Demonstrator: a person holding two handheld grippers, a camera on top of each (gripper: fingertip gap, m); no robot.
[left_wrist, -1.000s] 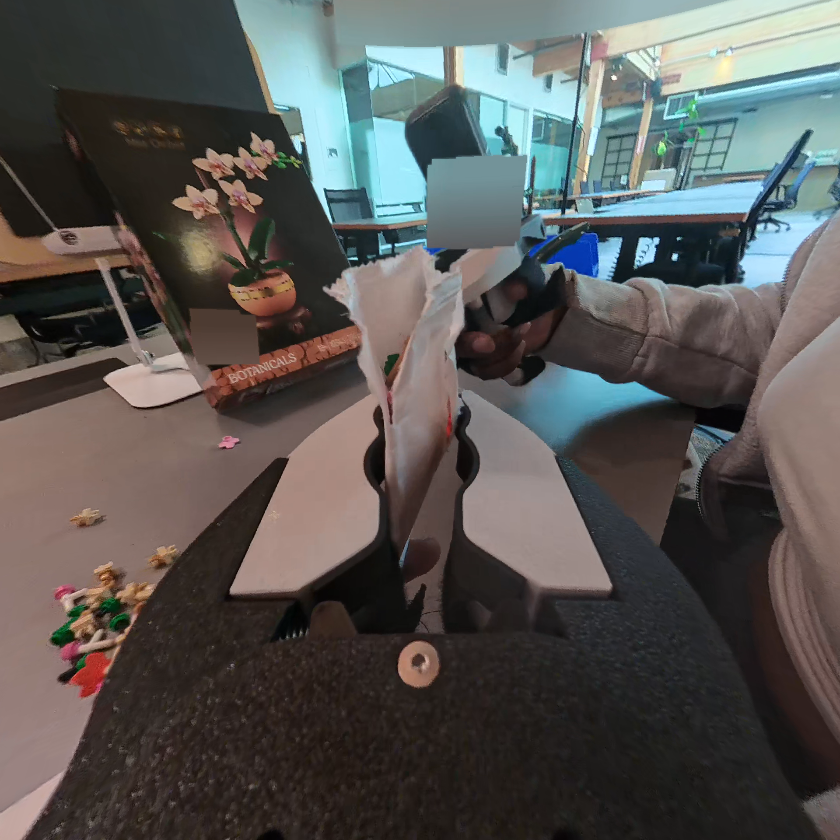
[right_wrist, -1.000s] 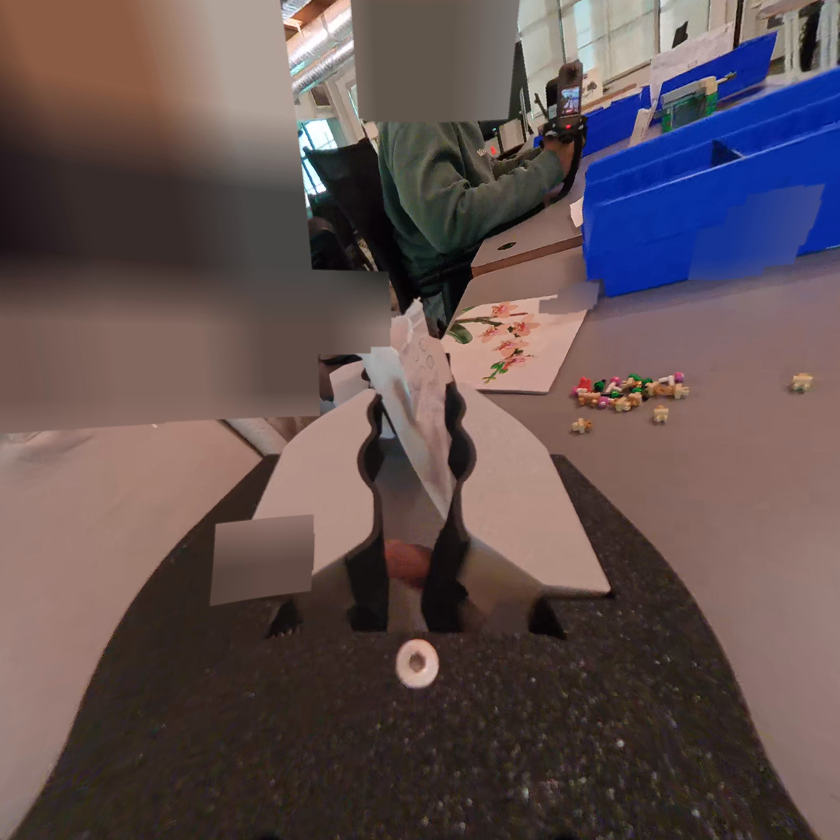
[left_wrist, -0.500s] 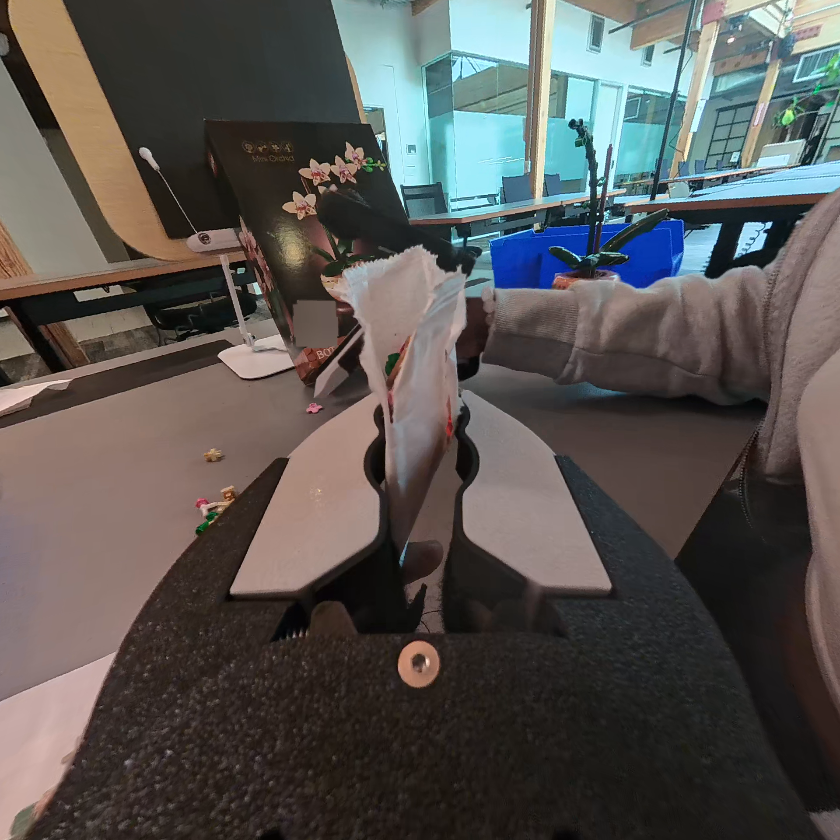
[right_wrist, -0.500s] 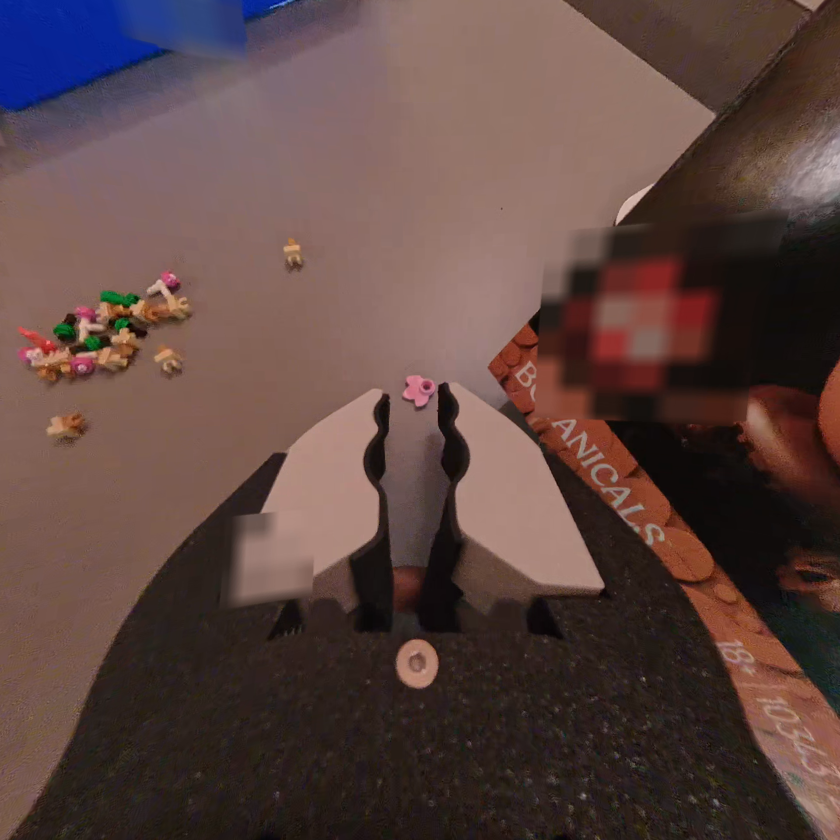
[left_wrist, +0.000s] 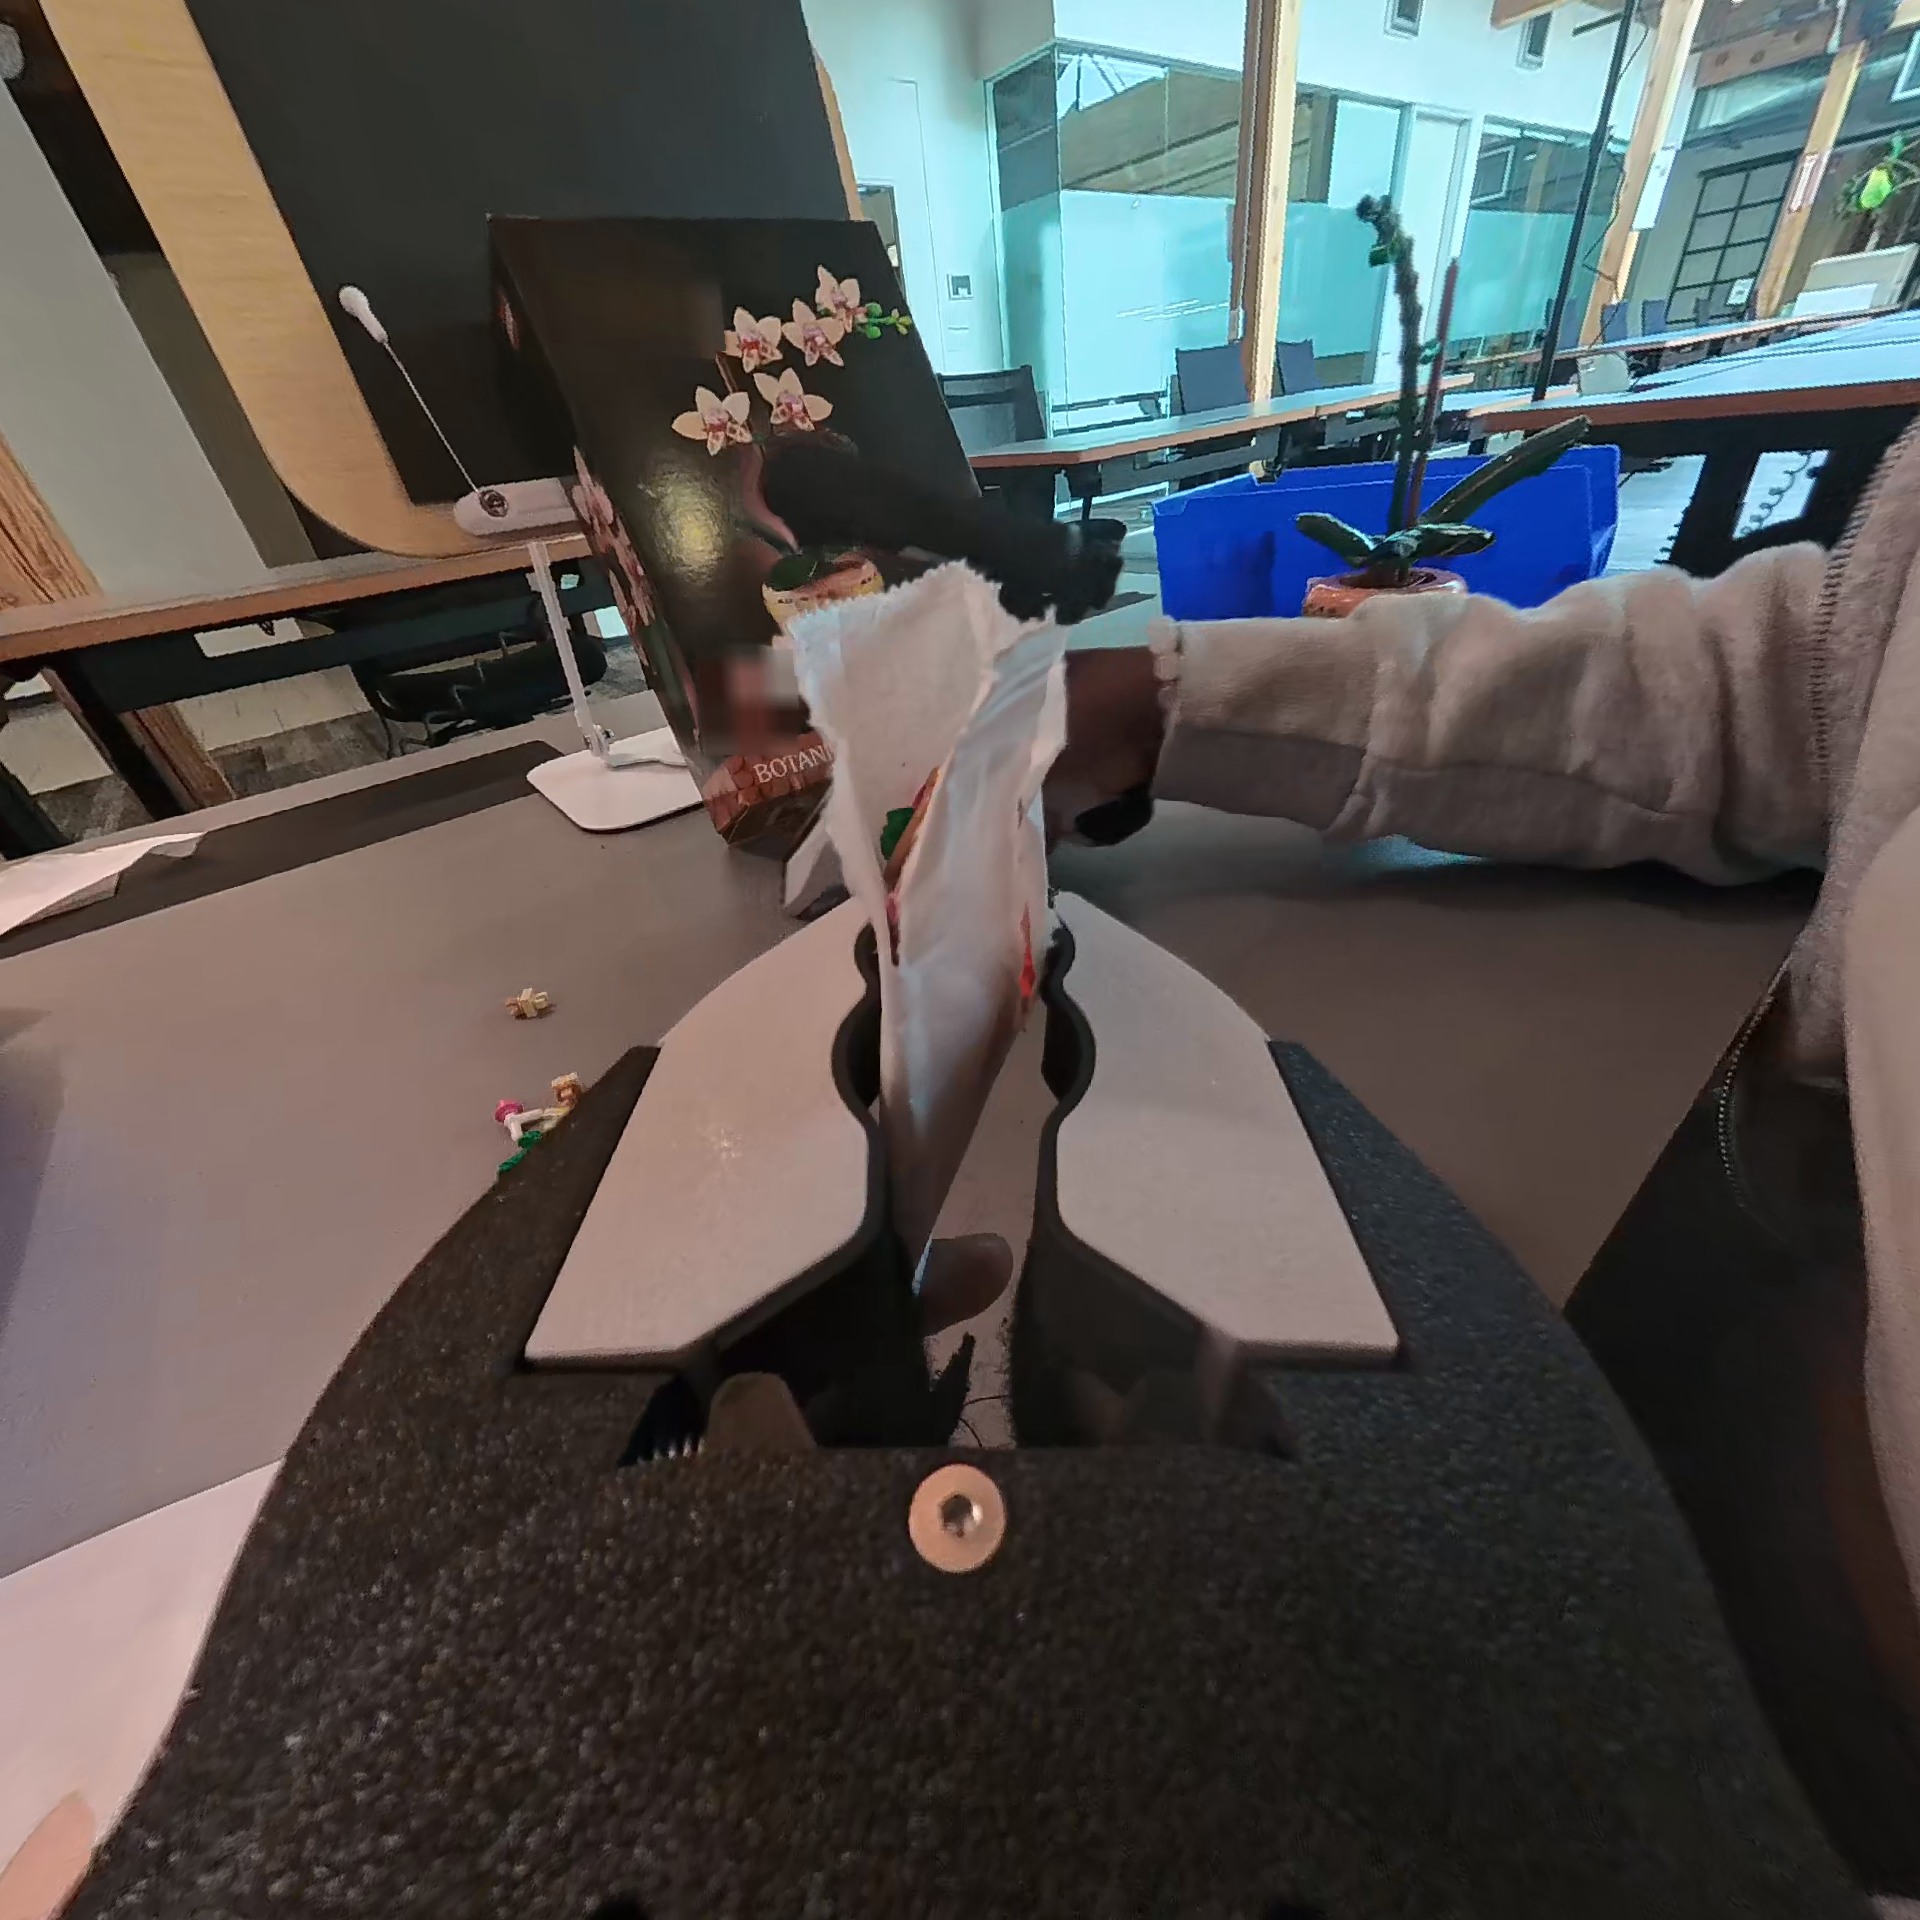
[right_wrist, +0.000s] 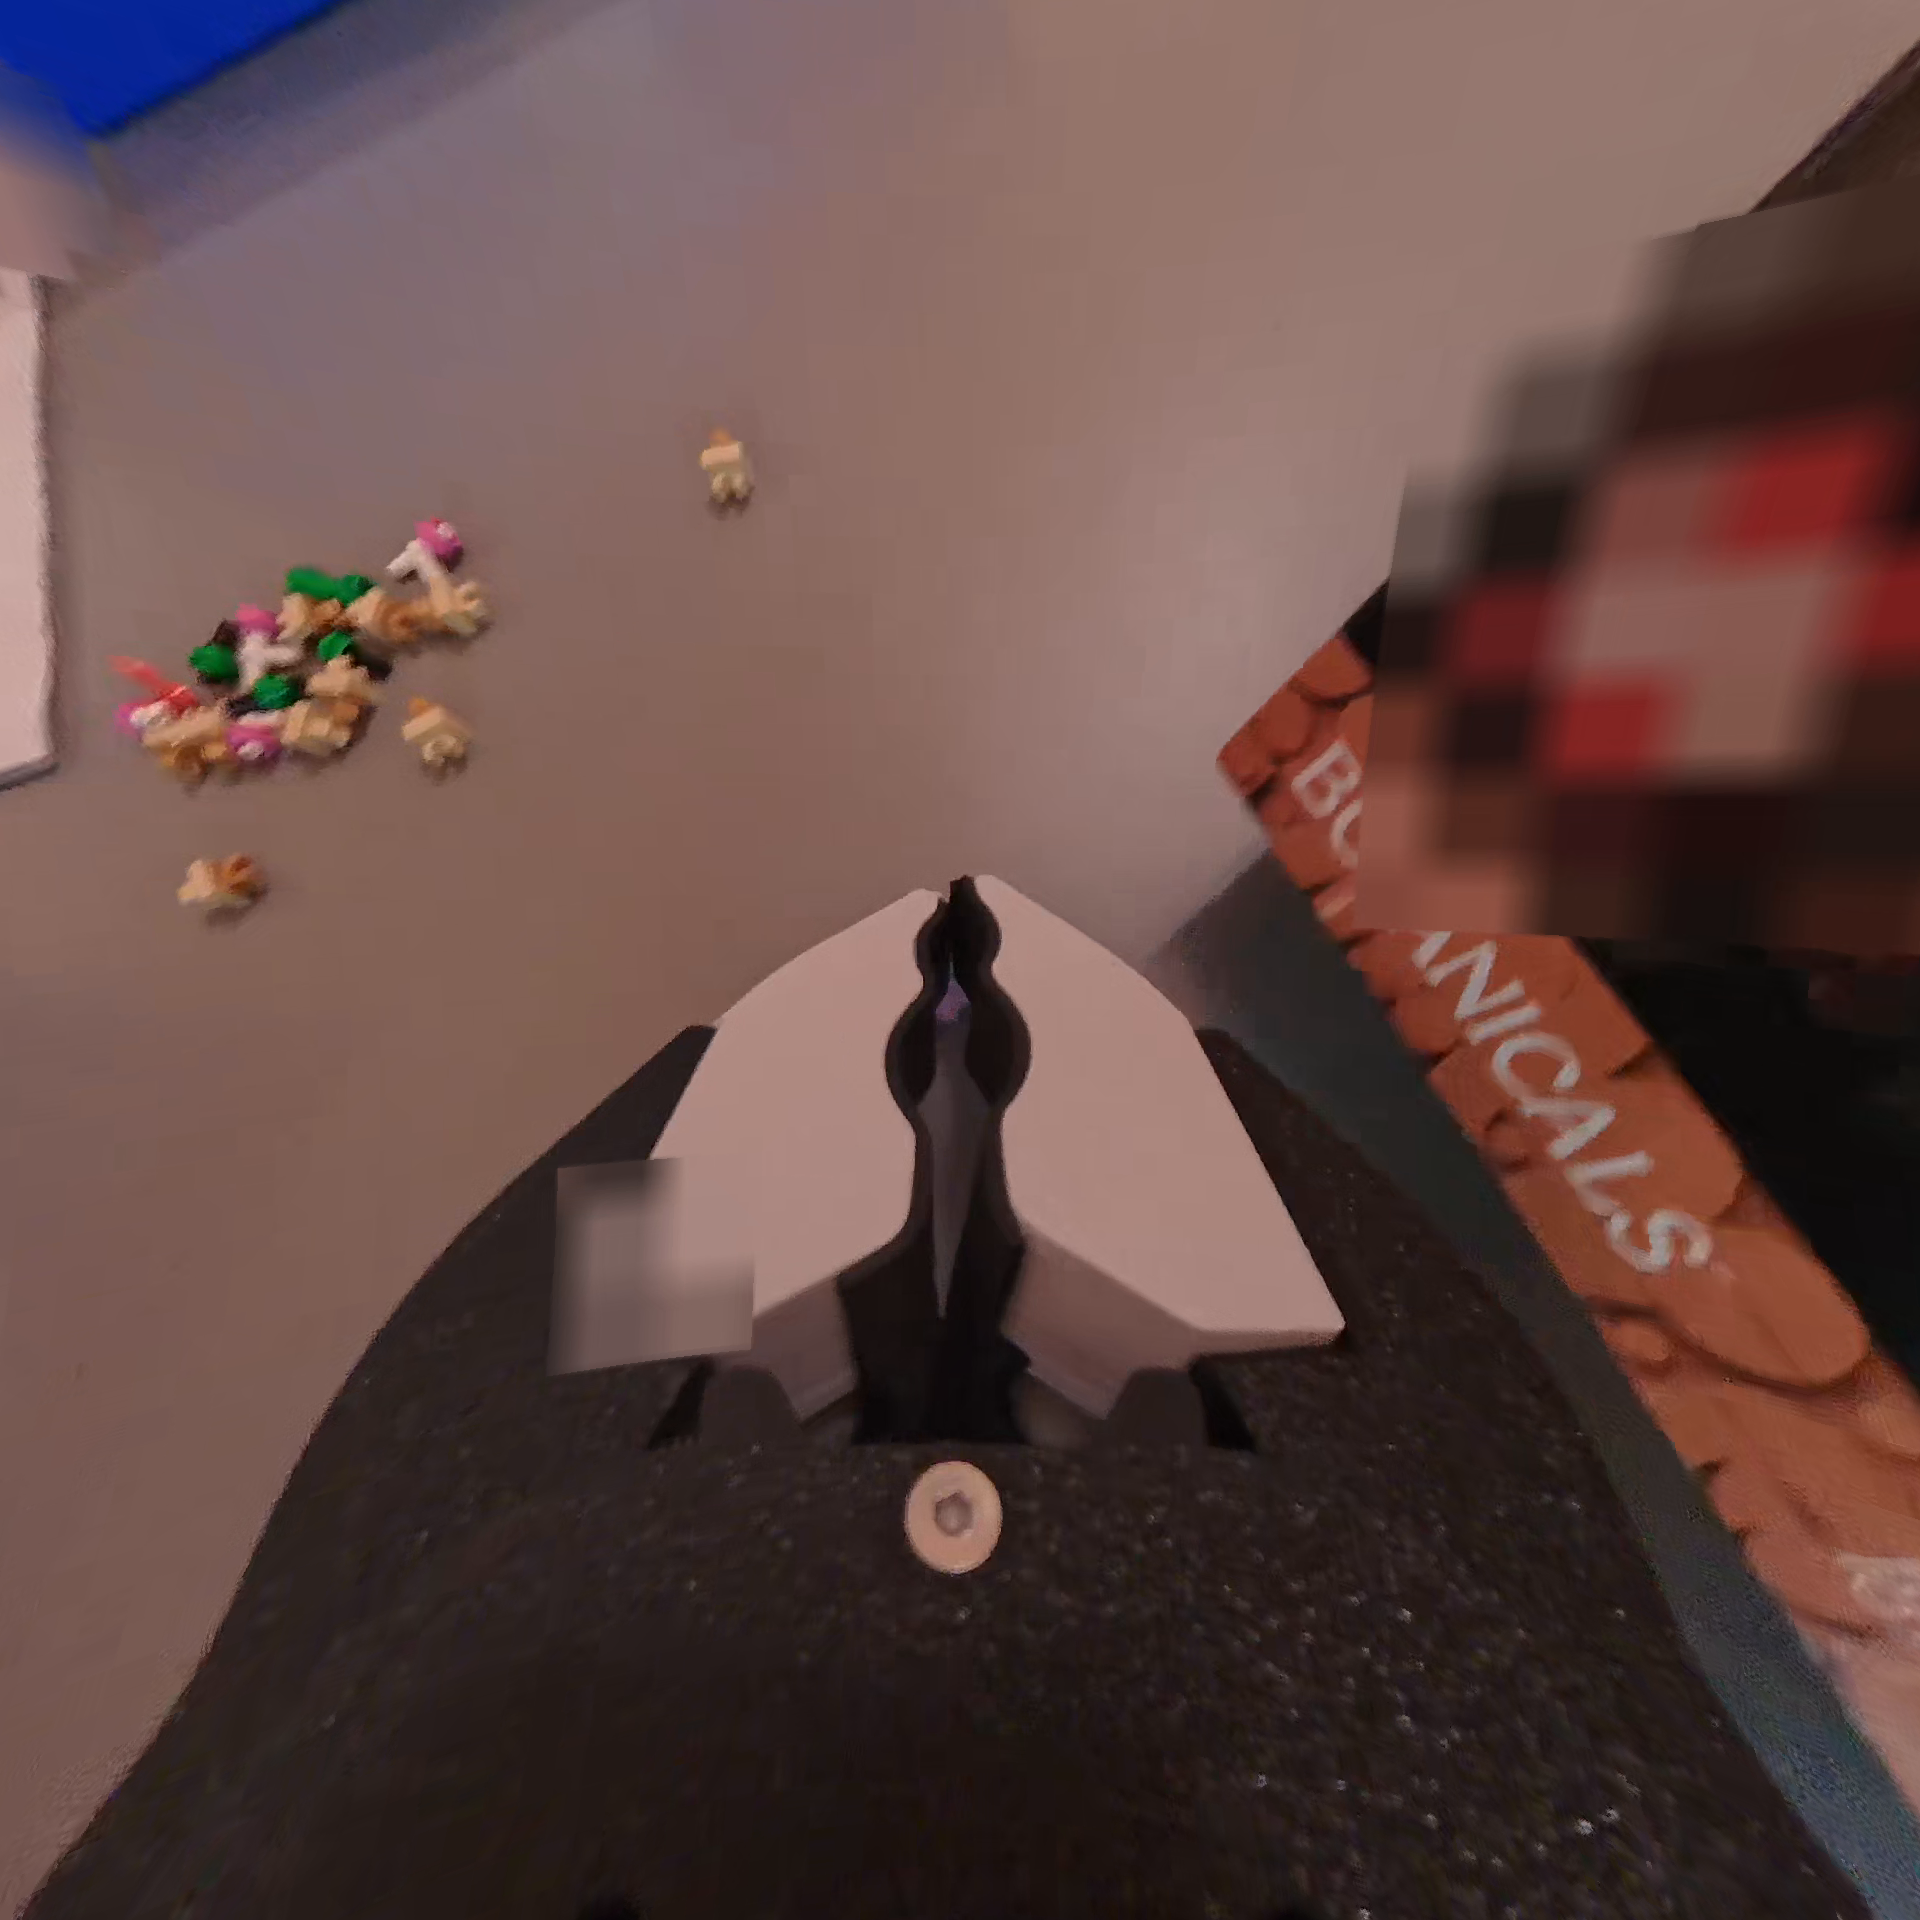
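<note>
Left gripper (left_wrist: 961, 935) is clamping a white paper bag (left_wrist: 935, 748) near the dark box (left_wrist: 665, 416); right gripper (right_wrist: 956, 894), beside that box, is pinching a pink piece (right_wrist: 951, 1006)

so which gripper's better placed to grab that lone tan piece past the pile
Right, probably: the right gripper points down at the table, the tan piece just ahead. The left gripper is clamped on the white paper bag.

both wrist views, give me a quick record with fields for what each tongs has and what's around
left tongs: shut on white paper bag, torn open at top
right tongs: shut; a pink speck between the fingers, cannot tell what
near right tongs: dark flower-print box
table: grey, loose pile of small bricks
behind the bag: sleeved arm
</note>
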